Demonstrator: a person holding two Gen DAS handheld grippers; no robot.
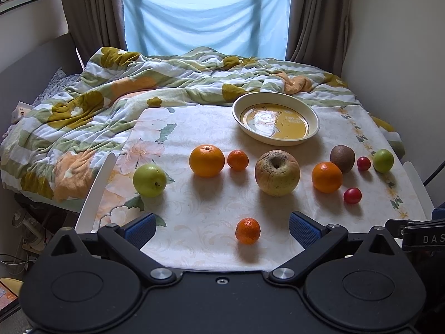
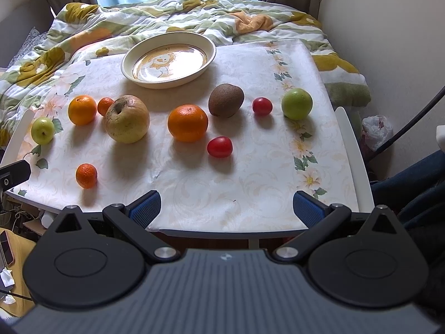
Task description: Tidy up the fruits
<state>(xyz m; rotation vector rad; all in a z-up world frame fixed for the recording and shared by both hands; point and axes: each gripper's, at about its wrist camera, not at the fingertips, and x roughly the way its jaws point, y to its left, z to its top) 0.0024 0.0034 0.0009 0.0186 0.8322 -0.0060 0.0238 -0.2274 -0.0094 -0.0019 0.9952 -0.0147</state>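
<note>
Fruit lies scattered on a floral tablecloth (image 1: 194, 211). A big yellow apple (image 1: 277, 173) sits in the middle, with oranges (image 1: 207, 160) (image 1: 326, 177), a small mandarin (image 1: 237, 160), a kiwi (image 1: 342, 158), two red tomatoes (image 1: 352, 195) and green apples (image 1: 149, 180) (image 1: 383, 160) around it. A cream plate (image 1: 314, 117) stands empty at the back. My left gripper (image 1: 221, 231) is open, and a small mandarin (image 1: 247, 230) lies between its fingers. My right gripper (image 2: 225, 208) is open and empty at the table's front edge, short of a tomato (image 2: 219, 147) and an orange (image 2: 187, 122).
A rumpled floral quilt (image 1: 139, 83) covers the bed behind the table. Walls stand close on the right. Clutter and cables lie on the floor at the left. The right gripper's body (image 1: 417, 233) shows at the right edge of the left wrist view.
</note>
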